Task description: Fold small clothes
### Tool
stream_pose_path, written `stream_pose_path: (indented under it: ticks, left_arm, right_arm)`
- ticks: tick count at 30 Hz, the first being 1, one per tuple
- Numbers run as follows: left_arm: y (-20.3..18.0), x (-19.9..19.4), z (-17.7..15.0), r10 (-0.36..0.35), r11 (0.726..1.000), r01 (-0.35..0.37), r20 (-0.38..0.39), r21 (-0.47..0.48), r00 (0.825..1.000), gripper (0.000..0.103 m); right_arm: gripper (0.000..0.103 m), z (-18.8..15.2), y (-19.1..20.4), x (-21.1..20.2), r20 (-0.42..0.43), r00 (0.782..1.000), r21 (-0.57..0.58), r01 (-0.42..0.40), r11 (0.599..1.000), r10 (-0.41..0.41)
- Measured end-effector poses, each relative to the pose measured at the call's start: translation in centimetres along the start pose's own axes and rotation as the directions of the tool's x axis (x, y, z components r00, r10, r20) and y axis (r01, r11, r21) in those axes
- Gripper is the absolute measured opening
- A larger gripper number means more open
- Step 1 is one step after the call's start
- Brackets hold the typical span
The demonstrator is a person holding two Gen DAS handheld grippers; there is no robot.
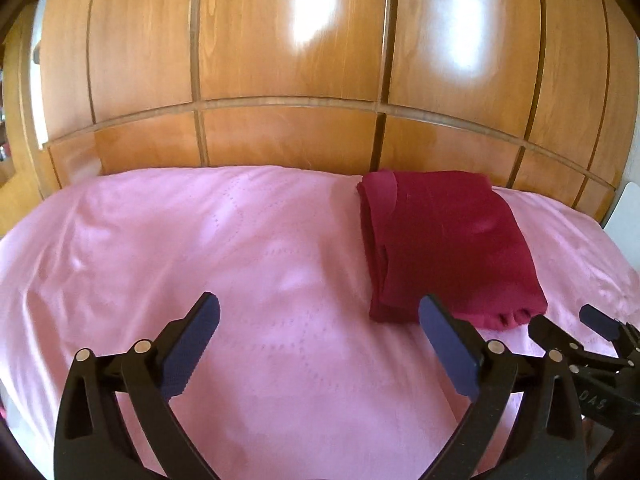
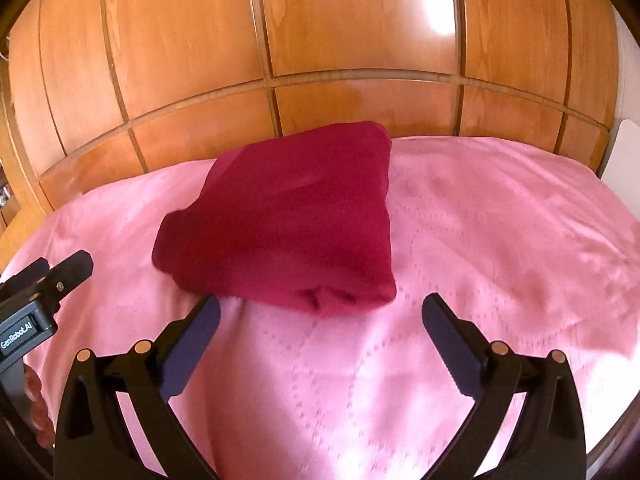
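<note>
A dark red garment [image 1: 444,248], folded into a thick squarish bundle, lies on the pink bedspread [image 1: 240,260] toward the far edge of the bed, its back end close to the wooden panelled wall [image 1: 288,48] that rises behind the bed. From the right wrist view the same bundle [image 2: 288,220] sits a little left of centre, its rolled near edge facing the person, with layers of cloth showing at the fold. The bedspread is satiny, faintly quilted with dotted stitch lines, and lightly rumpled around the garment.

The left claw [image 1: 320,322] hovers over bare bedspread to the left of the bundle, its blue-padded fingers spread wide with nothing between them; its right finger overlaps the garment's near left corner in the picture, though I can't tell if it touches. The right claw [image 2: 321,322] is likewise spread wide and empty, just short of the bundle's near edge, its left fingertip at the cloth's rim. Each claw shows at the other's side: the right one [image 1: 568,330] low at the right, the left one [image 2: 60,276] low at the left.
</note>
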State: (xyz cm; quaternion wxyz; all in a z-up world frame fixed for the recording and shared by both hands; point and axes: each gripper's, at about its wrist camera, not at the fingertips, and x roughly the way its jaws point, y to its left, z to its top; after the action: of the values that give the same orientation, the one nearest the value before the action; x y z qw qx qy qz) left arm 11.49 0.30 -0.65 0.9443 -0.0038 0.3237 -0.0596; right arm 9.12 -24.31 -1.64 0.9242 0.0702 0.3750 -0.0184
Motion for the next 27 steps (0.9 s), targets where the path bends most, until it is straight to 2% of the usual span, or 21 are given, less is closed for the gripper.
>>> stream_pose_path:
  ticks: [3,8,20,23,27]
  left_arm:
    - [0.0,-0.4,-0.4,0.014,1.0,-0.014,-0.013,-0.004,1.0,0.099]
    - [0.1,-1.7,-0.9,0.036,0.999,-0.036,0.008,-0.015,0.999,0.099]
    - [-1.0,-4.2,-1.4,0.027,1.0,-0.027,0.076,-0.005,0.997,0.099]
    - [-0.8,-4.2,-1.4,0.028,0.999,-0.027,0.08,-0.017,0.996,0.099]
    - [-0.8,-4.2,-1.3,0.032,0.999,-0.031,0.083,-0.017,0.996,0.099]
  right_arm:
    - [0.101,-0.3,0.0,-0.5,0.004,1.0,0.002,0.014,1.0,-0.014]
    - [0.101,-0.5,0.3,-2.1,0.005,0.999,-0.009,0.04,0.999,-0.04]
    - [0.101,-0.2,0.1,-5.8,0.118,0.991,0.007,-0.058,0.998,0.057]
    - [0.101,-0.3,0.1,-5.1,0.053,0.992,0.01,-0.111,0.994,0.111]
    - [0.101,-0.9,1.3,-5.1,0.053,0.996,-0.052,-0.073,0.996,0.076]
